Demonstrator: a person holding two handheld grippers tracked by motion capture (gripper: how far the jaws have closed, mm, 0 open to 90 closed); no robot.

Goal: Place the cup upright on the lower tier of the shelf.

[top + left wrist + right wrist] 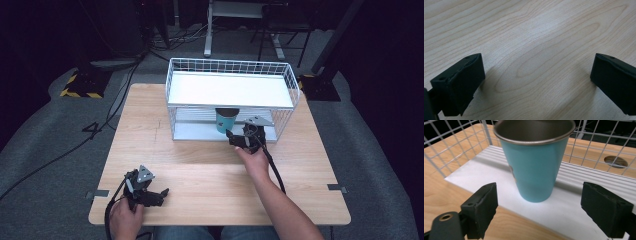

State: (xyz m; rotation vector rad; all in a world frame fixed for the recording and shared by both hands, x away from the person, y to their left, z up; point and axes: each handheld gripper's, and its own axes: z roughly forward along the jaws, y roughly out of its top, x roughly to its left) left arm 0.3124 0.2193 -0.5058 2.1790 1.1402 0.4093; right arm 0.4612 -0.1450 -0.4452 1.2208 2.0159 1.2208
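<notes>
A teal metal cup (226,120) (534,162) stands upright on the lower white shelf of a white wire rack (285,75). My right gripper (239,136) (536,210) is open just in front of the cup, jaws wide on either side and a little short of it, touching nothing. Near the table's front left, my left gripper (162,192) (536,75) is held low over bare wood, open and empty.
The rack has a white upper shelf (230,89) and wire sides (454,145) around the cup. The wooden table (200,175) is bare between the grippers. A round hole (615,161) in the tabletop shows behind the rack. Dark floor with cables lies beyond.
</notes>
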